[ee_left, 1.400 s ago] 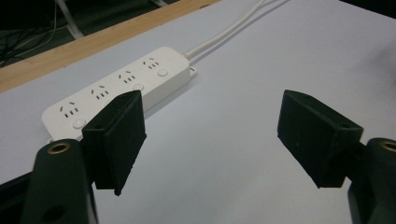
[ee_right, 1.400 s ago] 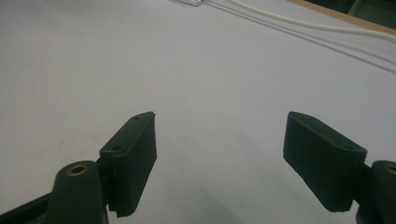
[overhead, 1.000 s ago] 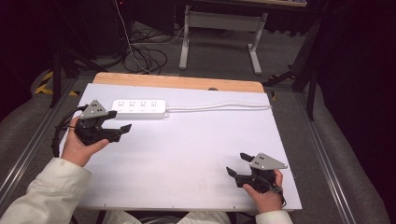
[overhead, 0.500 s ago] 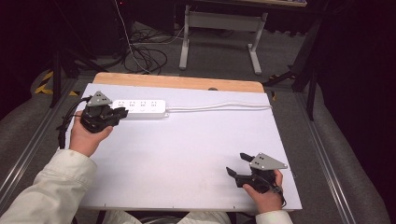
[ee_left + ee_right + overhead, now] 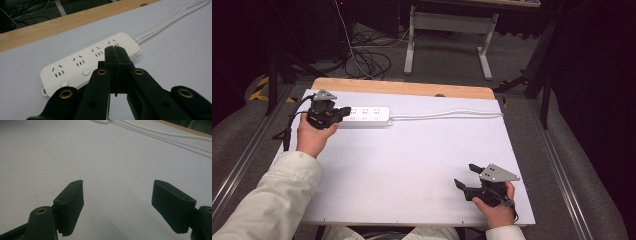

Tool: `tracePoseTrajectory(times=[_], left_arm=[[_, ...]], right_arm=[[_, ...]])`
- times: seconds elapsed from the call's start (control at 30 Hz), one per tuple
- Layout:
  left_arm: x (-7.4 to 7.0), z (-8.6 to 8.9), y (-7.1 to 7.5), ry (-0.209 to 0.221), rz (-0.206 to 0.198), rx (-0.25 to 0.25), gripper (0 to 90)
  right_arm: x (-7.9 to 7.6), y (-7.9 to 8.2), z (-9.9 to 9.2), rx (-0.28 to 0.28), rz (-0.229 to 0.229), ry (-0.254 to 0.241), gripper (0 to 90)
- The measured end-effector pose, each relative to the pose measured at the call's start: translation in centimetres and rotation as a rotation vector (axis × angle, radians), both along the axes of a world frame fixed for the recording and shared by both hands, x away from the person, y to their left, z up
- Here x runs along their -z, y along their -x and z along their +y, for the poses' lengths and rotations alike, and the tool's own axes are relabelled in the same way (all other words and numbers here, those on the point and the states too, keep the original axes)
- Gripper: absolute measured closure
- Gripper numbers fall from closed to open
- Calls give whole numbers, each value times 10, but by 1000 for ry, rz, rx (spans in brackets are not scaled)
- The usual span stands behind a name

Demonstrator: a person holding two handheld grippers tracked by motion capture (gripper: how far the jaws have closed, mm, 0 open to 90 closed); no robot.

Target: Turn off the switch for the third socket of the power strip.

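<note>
Left gripper view: my left gripper [image 5: 117, 62], jaws pressed together, hovers over the power strip [image 5: 90, 66] at the tabletop's [image 5: 412, 165] far-left. Rigid, light, slippery plastic; I'd pinch its long sides. Right gripper [image 5: 117, 202] gapes empty.

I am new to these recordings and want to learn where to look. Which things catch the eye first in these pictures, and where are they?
The white power strip lies at the far left of the white table, its cord running to the right. The left gripper, jaws pressed shut, sits over the strip's left end. The right gripper rests near the front right corner, jaws wide apart over bare table.
</note>
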State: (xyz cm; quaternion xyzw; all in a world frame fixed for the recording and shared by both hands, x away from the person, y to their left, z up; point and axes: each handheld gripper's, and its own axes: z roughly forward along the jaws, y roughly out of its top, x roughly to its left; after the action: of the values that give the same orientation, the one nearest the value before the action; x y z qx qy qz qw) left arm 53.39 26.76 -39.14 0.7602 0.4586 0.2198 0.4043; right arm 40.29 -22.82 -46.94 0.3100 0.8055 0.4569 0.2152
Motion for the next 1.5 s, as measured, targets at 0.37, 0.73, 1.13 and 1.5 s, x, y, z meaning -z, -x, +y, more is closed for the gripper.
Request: tracePoseTrajectory(times=[0.37,0.73,1.13,1.5], left_arm=[[16,7,-19,29,15,-70,897],[30,12,-33,26,29,-103,898],[44,6,-39,-32,44,-97,899],[57,2,-48,-44,64,-101,899]], right_arm=[[1,0,-1,0,0,-2,264],[1,-1,-1,-1,1,2,264],[1,0,-1,-2,-4,6,264],[2,-1,-2,-1,2,5,264]])
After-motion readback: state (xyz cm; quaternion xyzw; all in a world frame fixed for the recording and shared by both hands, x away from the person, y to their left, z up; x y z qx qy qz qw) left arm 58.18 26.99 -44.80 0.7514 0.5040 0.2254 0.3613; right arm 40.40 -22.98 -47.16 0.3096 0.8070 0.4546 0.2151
